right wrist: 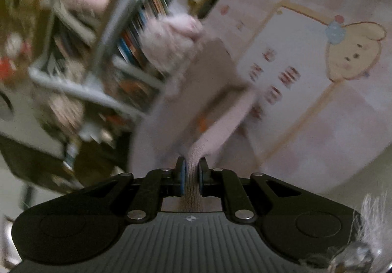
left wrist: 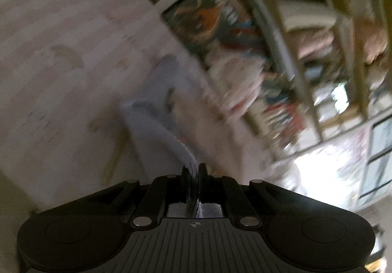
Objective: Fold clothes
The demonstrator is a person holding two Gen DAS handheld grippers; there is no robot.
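Note:
In the left wrist view my left gripper is shut on the ribbed edge of a pale grey-blue garment. The garment trails away from the jaws down onto a pale pink striped cover. In the right wrist view my right gripper is shut on the knitted edge of a pale pink garment. This cloth stretches ahead over the pink cover, toward a fluffy pink heap. Both views are blurred and tilted.
The cover bears a cartoon dog drawing and yellow lines. Shelves crowded with books and folded cloth stand along the cover's far edge, with metal shelf rails. A bright window lies low on the right.

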